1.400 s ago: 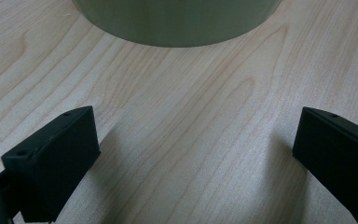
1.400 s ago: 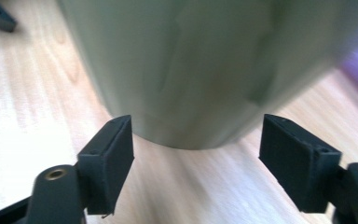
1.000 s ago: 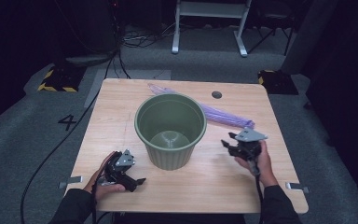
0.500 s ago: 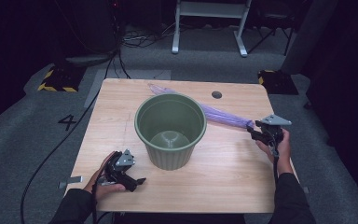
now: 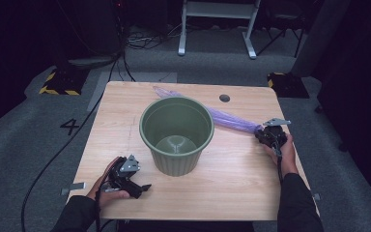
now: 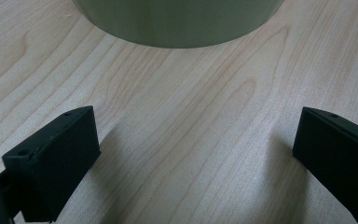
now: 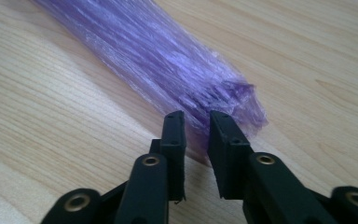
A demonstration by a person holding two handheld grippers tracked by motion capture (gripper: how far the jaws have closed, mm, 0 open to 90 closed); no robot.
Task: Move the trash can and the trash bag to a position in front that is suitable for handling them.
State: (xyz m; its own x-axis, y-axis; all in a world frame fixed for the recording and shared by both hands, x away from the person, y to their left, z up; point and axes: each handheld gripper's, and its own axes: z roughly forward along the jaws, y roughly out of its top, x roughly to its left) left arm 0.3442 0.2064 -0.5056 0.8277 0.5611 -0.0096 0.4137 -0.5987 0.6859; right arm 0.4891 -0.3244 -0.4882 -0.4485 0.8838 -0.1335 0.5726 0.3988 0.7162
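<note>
In the high view, a green bucket [image 5: 176, 135] is standing upright in the middle of the wooden bench [image 5: 232, 179], and a purple plastic bag [image 5: 222, 117], bunched into a long strip, is lying behind it, running from the far left edge of the bucket down to the right. The right gripper [image 5: 262, 133] is meeting the near end of that strip, while the left gripper [image 5: 137, 186] is resting on the bench near the bucket's base. In the left gripper view, its 2 jaws are standing wide apart over bare wood with nothing between them, the bucket [image 6: 177, 21] just ahead. In the right gripper view, the right gripper [image 7: 196, 128] has just been closing its jaws, now narrowed to a slim gap around the gathered tip of the bag [image 7: 168, 65]; whether the pads are truly pinching the film is hard to tell. To do this pickup well, the jaws should probably be taking in the whole bundle, not a few loose folds, and lifting slowly so the thin film is not slipping or tearing.
</note>
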